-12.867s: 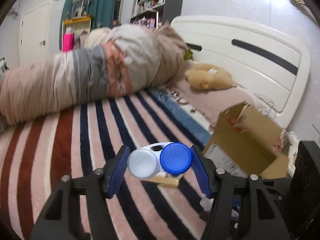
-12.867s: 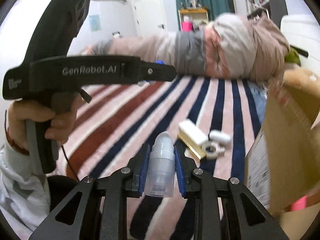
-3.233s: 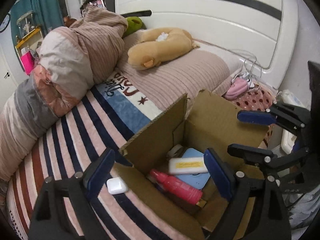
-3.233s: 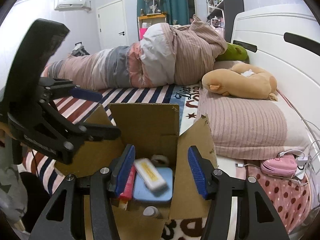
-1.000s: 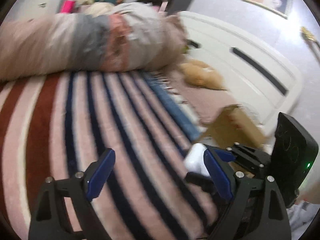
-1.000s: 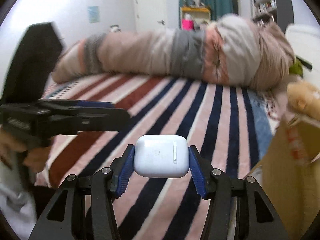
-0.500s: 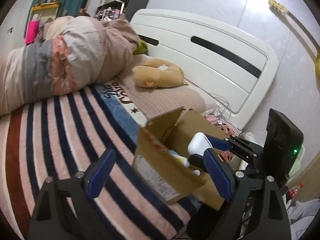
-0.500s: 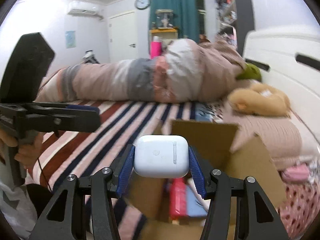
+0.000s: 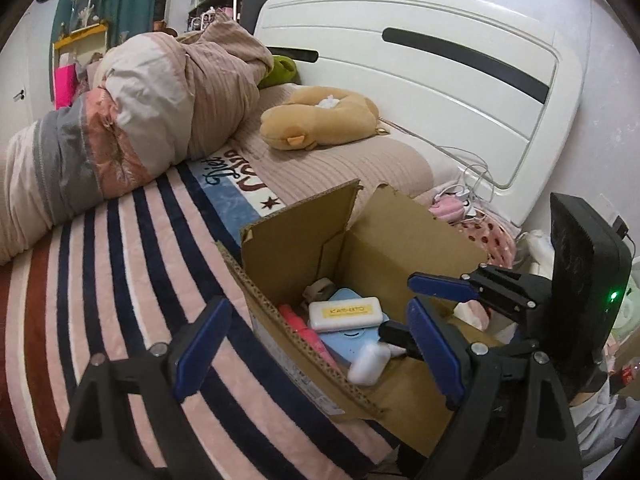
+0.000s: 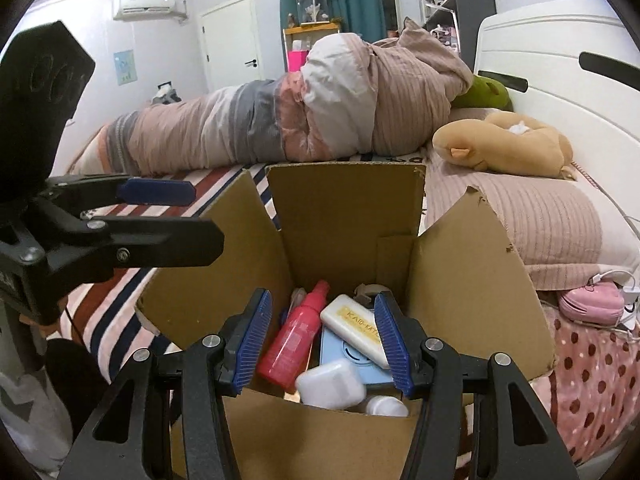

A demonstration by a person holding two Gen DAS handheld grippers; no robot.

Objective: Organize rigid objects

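Flaps point(image 10: 345, 204) upright round box | plush point(image 9: 316, 122), quilt point(image 9: 132, 120) behind

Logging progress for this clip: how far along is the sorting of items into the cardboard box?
Done: red bottle, yellow-labelled white case, blue case and white earbud case lie in the cardboard box. In hand: nothing; left gripper and right gripper are both open. Left: no loose item shows on the striped blanket, so it looks nearly finished.

A tan plush toy point(image 9: 320, 122) lies near the rolled duvet point(image 9: 132, 112).
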